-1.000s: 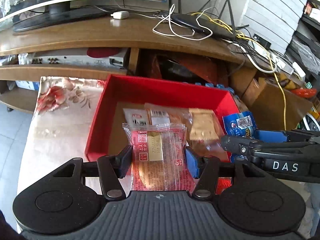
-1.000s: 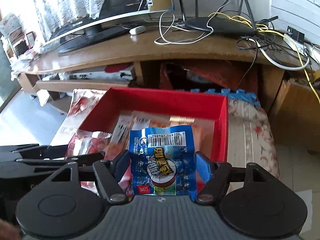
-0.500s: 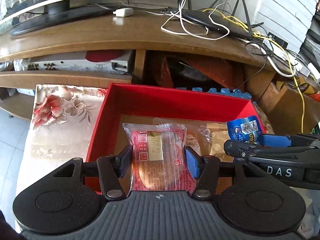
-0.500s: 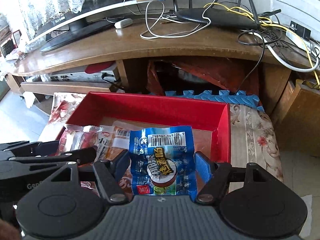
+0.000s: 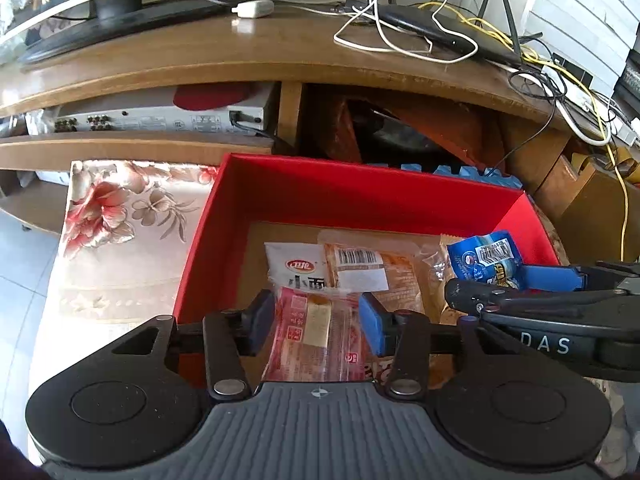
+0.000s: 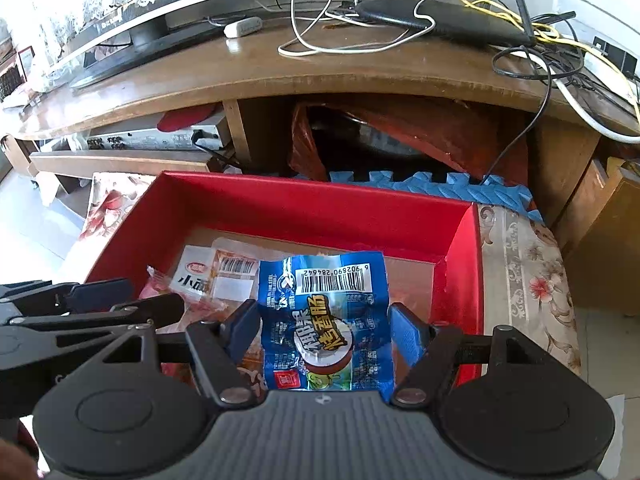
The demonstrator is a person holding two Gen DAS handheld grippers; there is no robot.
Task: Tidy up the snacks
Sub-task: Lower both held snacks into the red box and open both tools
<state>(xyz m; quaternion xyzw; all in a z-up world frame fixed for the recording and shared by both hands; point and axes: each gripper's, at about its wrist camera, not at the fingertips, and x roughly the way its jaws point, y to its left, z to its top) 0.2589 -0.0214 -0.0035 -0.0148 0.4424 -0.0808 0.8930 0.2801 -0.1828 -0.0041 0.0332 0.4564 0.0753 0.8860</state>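
Note:
A red box (image 5: 360, 196) sits open on a floral cloth, with a white packet (image 5: 296, 268) and an orange barcoded packet (image 5: 360, 268) on its floor. My left gripper (image 5: 316, 308) hangs over the box's near left part. Its jaws are closing on a pink-red snack packet (image 5: 320, 344), and both pads press its sides. To its right my right gripper (image 6: 322, 316) is shut on a blue snack packet (image 6: 324, 312), held low over the box's (image 6: 312, 208) right half. The left wrist view shows that blue packet (image 5: 484, 256) too.
A wooden TV stand (image 5: 240, 60) rises right behind the box, carrying a monitor (image 5: 120, 8), a router (image 5: 440, 32) and tangled cables. A silver device (image 5: 160, 120) sits on its shelf. The floral cloth (image 5: 120, 232) spreads left of the box; a blue foam mat (image 6: 440, 188) lies behind.
Both grippers have moved forward and down, so their packets now hang inside the red box's outline. The pink-red packet looks more squeezed between the left pads.

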